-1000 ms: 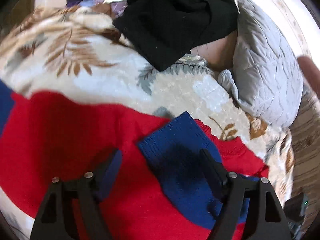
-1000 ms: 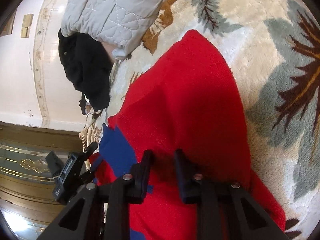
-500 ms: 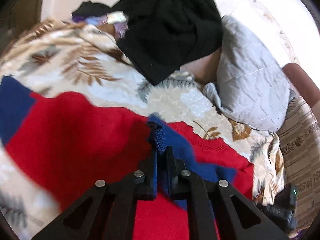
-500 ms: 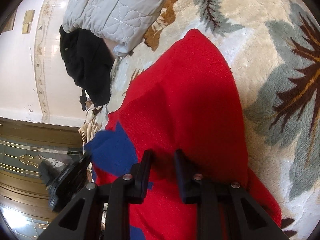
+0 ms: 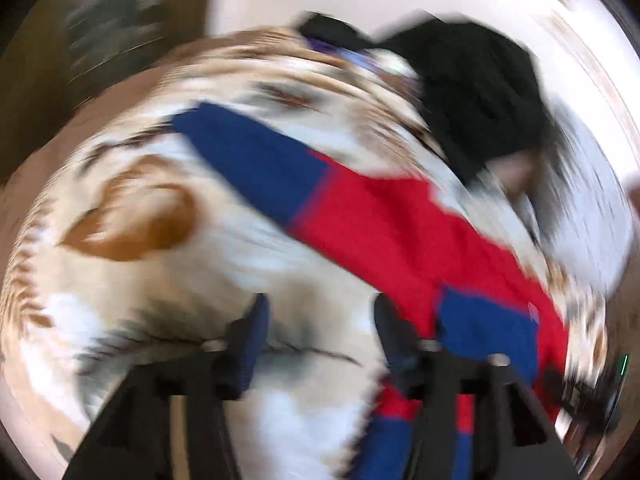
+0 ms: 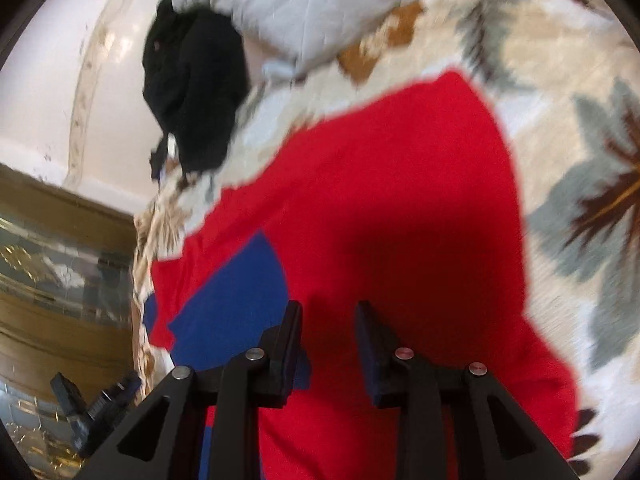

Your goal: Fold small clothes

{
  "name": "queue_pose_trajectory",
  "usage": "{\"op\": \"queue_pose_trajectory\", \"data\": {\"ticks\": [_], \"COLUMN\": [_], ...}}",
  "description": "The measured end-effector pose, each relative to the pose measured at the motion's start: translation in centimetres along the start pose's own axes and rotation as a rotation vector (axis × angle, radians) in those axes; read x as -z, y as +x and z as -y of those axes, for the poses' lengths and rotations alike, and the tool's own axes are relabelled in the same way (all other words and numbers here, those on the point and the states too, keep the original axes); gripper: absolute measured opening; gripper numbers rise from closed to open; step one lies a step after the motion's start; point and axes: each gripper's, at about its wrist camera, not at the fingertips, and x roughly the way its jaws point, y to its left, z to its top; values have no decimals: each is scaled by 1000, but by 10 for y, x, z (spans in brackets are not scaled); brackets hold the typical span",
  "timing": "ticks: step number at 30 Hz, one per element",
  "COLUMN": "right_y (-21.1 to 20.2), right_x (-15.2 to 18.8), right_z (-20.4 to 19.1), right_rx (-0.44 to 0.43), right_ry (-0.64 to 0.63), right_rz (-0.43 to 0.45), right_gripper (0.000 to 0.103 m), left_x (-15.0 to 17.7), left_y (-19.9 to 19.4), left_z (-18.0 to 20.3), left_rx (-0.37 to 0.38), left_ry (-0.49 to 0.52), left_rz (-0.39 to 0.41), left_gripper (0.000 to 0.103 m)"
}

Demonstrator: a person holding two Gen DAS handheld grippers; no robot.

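- Red knit with blue panels: we find one sweater [image 6: 400,208] lying on the leaf-patterned rug [image 6: 580,128], in both wrist views.
- Left view, heavily blurred: one sleeve [image 5: 320,196] runs out across the rug, blue at its cuff end, red toward the body. A second blue patch [image 5: 488,328] lies on the red near the right finger.
- Left gripper [image 5: 320,320]: we see its fingers standing moderately apart over bare rug, nothing between them. They have just been opening, after a pinch on the blue cuff.
- Right gripper [image 6: 328,332]: fingers narrowly apart above the red body, just opening. Whether the pads touch the knit we cannot tell.
- Edges: the sweater's upper hem lies just short of a grey quilted piece [image 6: 304,4]; its right edge borders open rug.
- Open room: bare rug to the right of the sweater in the right view, and below the sleeve in the left view.
- Count: one sweater, one black garment [image 6: 196,92], one grey quilted piece, two grippers.
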Motion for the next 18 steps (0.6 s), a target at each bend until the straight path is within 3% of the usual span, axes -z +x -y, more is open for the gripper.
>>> {"op": "queue_pose_trajectory", "data": {"ticks": [1, 2, 3, 4, 6, 10, 14, 18], "right_y": [-1, -1, -3, -5, -11, -11, -14, -17], "right_x": [0, 0, 0, 1, 3, 3, -3, -6], "right_z": [-3, -5, -9, -12, -20, -21, -17, -18], "right_rx": [2, -3, -31, -52, -43, -30, -29, -16], "right_ry": [-7, -13, -19, -25, -63, -72, -59, -65], "right_rz": [18, 23, 29, 42, 80, 83, 110, 136], "right_gripper": [34, 47, 70, 77, 80, 80, 80, 80], "left_x": [-6, -18, -26, -32, -50, -80, -91, -98], "left_y": [1, 4, 10, 15, 31, 68, 98, 126], "left_z": [-11, -26, -37, -45, -65, -83, -85, -78], "left_rx": [-4, -2, 5, 11, 29, 57, 76, 68], "left_ry": [-35, -90, -131, -165, -264, -368, -400, -364], "left_rz": [10, 14, 9, 4, 9, 0, -16, -45], "left_gripper": [58, 58, 60, 62, 62, 62, 60, 35]}}
